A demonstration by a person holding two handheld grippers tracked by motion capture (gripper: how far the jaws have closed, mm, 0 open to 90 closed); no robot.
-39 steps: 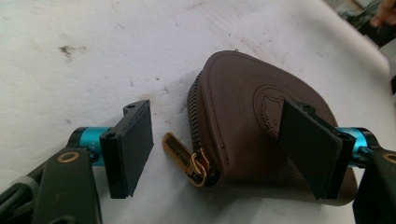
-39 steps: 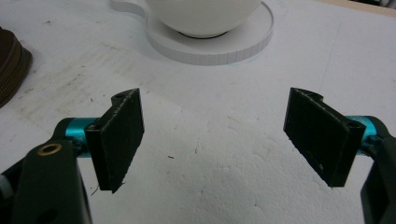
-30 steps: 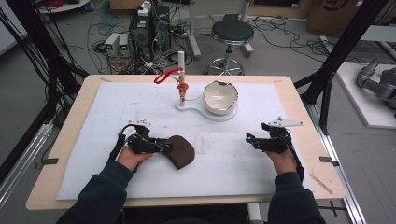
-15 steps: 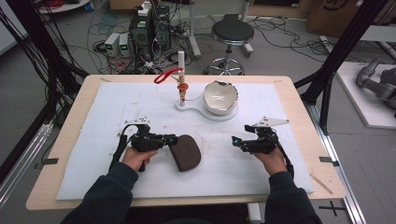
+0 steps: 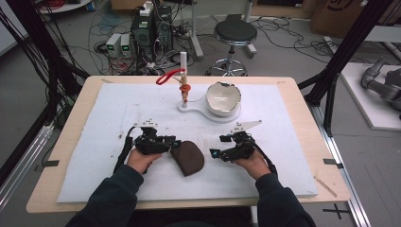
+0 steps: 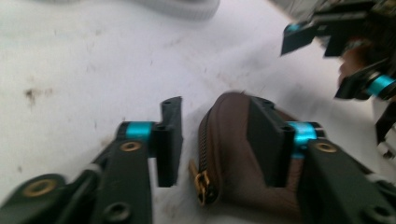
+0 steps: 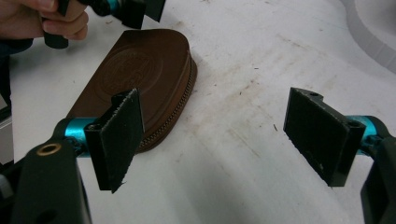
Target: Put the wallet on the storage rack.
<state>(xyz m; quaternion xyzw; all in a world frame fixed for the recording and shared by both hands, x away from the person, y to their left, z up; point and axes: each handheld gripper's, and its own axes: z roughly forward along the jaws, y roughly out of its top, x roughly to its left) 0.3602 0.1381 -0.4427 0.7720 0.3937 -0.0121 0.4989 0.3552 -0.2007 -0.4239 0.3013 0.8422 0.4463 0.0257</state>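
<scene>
Desk (image 5: 302, 101) of pale wood carries a white mat (image 5: 118, 123), matte and faintly stained with dark specks, which probably serves as a soft, non-slip work surface. Toward the far edge sits a white base plate (image 5: 198, 108), a flat keyhole outline holding a thin upright post (image 5: 183, 64) with a red loop (image 5: 166, 76) hooked near it, and beside the post a glossy white bowl (image 5: 223, 97) with an uneven, chipped-looking rim; these stand well apart from the hands. Near the person's edge, between the two hands, lies a brown pouch (image 5: 188, 157), flat on the mat: leather-like, rounded at one end, embossed with a round mark on its face and edged by a brass zip whose pull shows in the left gripper view. The left tool (image 5: 168, 143) is at the pouch's near-left end with its black jaws parted, one pad on the mat beside the zip edge and the other over the pouch's top face, so it straddles that edge without pinching it, most likely to steady the pouch. The right tool (image 5: 213, 153) hovers just beside the pouch's other side, released and spread wide, its rough, felt-like pads (image 7: 122, 135) angled toward the zip, seemingly ready to take the pull or the far edge.
</scene>
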